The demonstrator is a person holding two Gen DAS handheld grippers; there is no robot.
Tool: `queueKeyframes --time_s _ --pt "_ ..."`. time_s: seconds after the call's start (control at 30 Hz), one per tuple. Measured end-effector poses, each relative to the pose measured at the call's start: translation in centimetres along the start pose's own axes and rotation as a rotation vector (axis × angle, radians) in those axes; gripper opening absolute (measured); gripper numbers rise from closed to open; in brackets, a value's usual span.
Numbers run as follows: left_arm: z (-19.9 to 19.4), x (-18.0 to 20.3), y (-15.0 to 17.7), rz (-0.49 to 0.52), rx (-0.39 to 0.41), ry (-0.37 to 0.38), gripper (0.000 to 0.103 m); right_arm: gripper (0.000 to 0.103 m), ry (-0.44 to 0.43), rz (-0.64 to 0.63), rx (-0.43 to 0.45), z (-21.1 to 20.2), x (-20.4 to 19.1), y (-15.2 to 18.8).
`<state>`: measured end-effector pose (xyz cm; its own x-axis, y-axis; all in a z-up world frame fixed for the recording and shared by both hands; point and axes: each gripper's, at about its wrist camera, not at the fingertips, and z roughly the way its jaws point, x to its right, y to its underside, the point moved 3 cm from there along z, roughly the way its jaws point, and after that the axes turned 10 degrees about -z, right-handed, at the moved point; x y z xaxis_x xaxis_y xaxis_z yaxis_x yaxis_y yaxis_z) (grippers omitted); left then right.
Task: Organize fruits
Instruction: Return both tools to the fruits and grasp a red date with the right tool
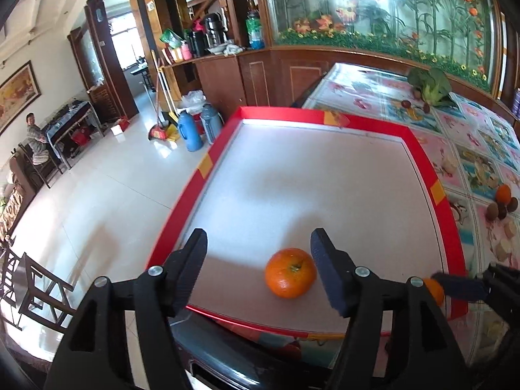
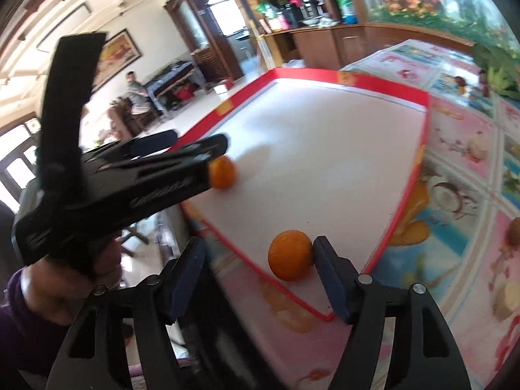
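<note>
Left orange (image 1: 290, 273): sits stem-up on the white floor of the red-rimmed tray (image 1: 294, 115), near its front edge, between the fingers of the left hand-held gripper (image 1: 259, 271) and closer to the right-side finger; a thin gap shows on both sides.
Right orange (image 2: 290, 255): rests in the tray's near right corner area, against or just beside the right-side finger of the right hand-held gripper (image 2: 259, 273); contact cannot be told.
Left hand-held gripper: released, jaws parted wider than the fruit.
Right hand-held gripper: released, the left-side finger well clear of the orange.
Holding hand (image 2: 70, 279): the person's left hand grips the left tool's handle, seen from the right wrist view.
Tray: lies on the surface (image 1: 481, 139), which is covered with a flower-and-fruit patterned cloth.
Loose fruit (image 1: 503, 202): another orange and several small dark round fruits lie on the cloth right of the tray.
Leafy vegetable (image 1: 430, 84): lies at the far end of the surface.
</note>
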<state>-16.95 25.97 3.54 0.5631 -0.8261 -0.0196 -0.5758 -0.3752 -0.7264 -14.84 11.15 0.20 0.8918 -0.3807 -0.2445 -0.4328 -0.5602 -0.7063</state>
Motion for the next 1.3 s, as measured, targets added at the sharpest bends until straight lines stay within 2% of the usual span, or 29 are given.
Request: queueKeyframes --time_s 0.1,0.23,0.33,0.43,0.5,0.7,0.97,1.07,1.2,1.3 --pt "-0.3 -0.4 -0.3 -0.011 0.012 -0.01 0.068 0.069 -0.099 0.024 0.005 0.0 -0.4 0.0" --pt "-0.9 -0.3 -0.6 -0.008 0.031 -0.027 0.068 0.069 -0.077 0.063 0.076 -1.6 0.8 -0.3" --pt "-1.8 0.2 -0.7 -0.002 0.044 -0.016 0.068 0.069 -0.036 0.097 0.198 -5.2 3.0 -0.7" --pt "-3.2 1.3 -0.9 0.01 0.068 0.02 0.07 0.069 0.08 0.136 0.286 -9.6 6.3 0.1" --pt "-4.0 2.7 -0.9 0.041 0.083 0.049 0.075 0.069 0.15 0.189 0.323 -12.0 8.8 1.3" --pt "-5.6 8.5 0.4 0.151 0.059 0.173 0.077 0.069 0.348 0.361 0.368 -18.5 15.2 6.2" --pt "-6.7 15.5 4.2 0.318 -0.042 0.317 0.077 0.069 0.557 0.508 0.379 -25.3 19.0 12.5" --pt "-7.0 17.2 6.0 0.38 -0.075 0.349 0.077 0.069 0.682 0.542 0.36 -28.4 21.5 15.0" --pt "-6.7 18.4 7.0 0.414 -0.107 0.365 0.077 0.07 0.809 0.587 0.268 -31.3 25.3 17.6" --pt "-6.5 18.6 7.4 0.417 -0.123 0.37 0.077 0.068 0.832 0.638 0.208 -31.8 27.9 18.7"
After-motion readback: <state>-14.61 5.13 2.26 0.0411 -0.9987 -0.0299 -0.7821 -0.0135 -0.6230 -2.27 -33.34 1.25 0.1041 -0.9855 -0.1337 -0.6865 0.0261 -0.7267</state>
